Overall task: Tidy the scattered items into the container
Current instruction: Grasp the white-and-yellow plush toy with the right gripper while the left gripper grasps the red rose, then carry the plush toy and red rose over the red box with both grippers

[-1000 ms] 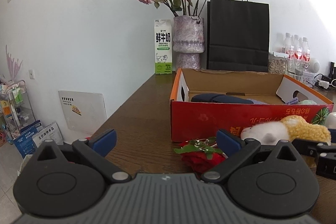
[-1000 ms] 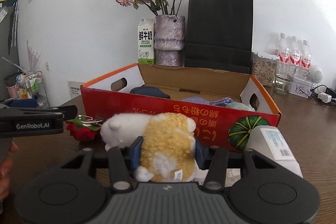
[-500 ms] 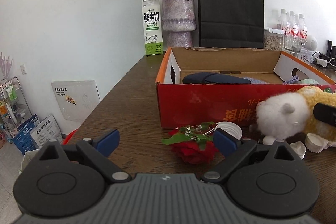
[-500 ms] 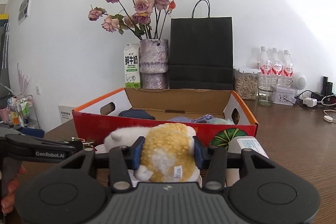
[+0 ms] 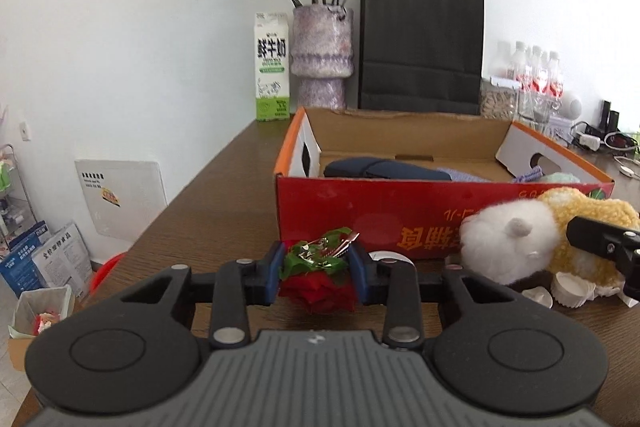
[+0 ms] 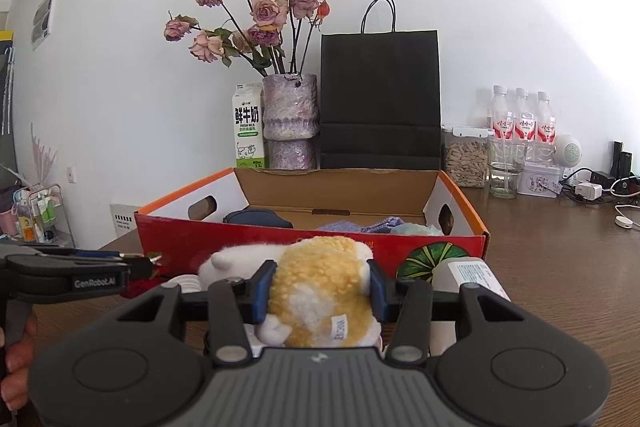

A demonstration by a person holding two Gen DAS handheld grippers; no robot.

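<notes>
Two claws are loaded or nearly so, both low over the brown surface (image 5: 224,195) in front of the red cardboard box (image 5: 384,211). Left claw (image 5: 316,273) is seen closing around the red fabric rose (image 5: 320,291); blue pads flank its green leaves and metal clip on both sides, contact looks made or about to be made, firm grip not confirmed. Right claw (image 6: 320,291) is clenched on the yellow-and-white plush toy (image 6: 320,279), pads pressed into its fleece at mid-body, white head poking out to the left.

Key relation: box lies straight ahead of both claws and just beyond them, open top above the level of the held things, near red wall standing between. Box's long axis runs left to right across both views, so a lift and then forward carry over the near wall is judged necessary. Right claw's plush is judged nearer to drop-in; rose sits lower, on the surface.

Already inside the box: dark blue pouch (image 6: 256,217), bluish cloth (image 6: 360,225).

White bottle (image 6: 468,277) and small white cups (image 5: 568,285) are left outside.
</notes>
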